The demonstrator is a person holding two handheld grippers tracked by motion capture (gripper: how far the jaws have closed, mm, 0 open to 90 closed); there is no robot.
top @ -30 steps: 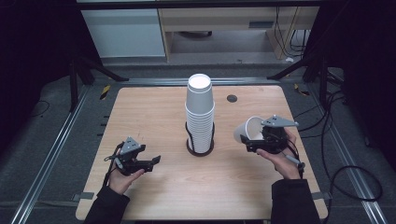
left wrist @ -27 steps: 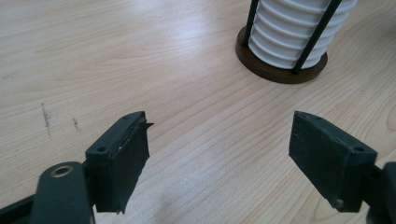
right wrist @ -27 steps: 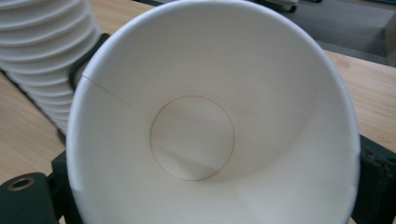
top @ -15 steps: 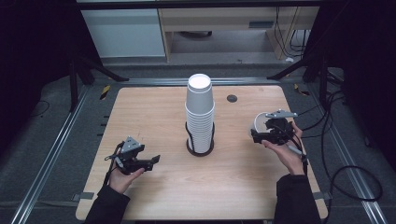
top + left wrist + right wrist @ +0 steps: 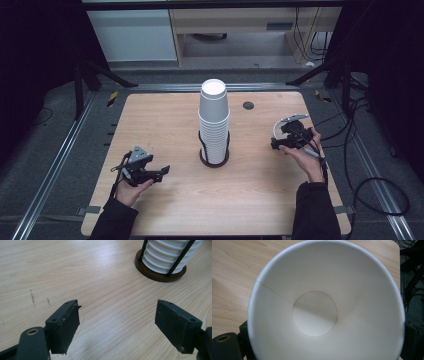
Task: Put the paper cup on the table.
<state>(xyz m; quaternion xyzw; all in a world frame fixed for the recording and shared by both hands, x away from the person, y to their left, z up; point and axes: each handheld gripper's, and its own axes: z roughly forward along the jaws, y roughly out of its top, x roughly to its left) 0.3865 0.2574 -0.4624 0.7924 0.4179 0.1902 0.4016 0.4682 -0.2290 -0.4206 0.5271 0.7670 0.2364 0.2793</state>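
A tall stack of white paper cups stands upside down in a black wire holder with a dark round base at the table's middle. Its lower part shows in the left gripper view as the cup stack. My right gripper is shut on a single white paper cup over the table's right side. That cup faces the right gripper view with its mouth open toward the camera. My left gripper rests low at the front left, open, with nothing between its pads.
A small dark round grommet sits in the wooden table behind the stack. Black stand legs, metal rails and cables surround the table. The right table edge lies close to the held cup.
My right gripper has carried the cup rightward and away from the stack, turning it so its mouth faces the gripper's camera. The left gripper has stayed put.
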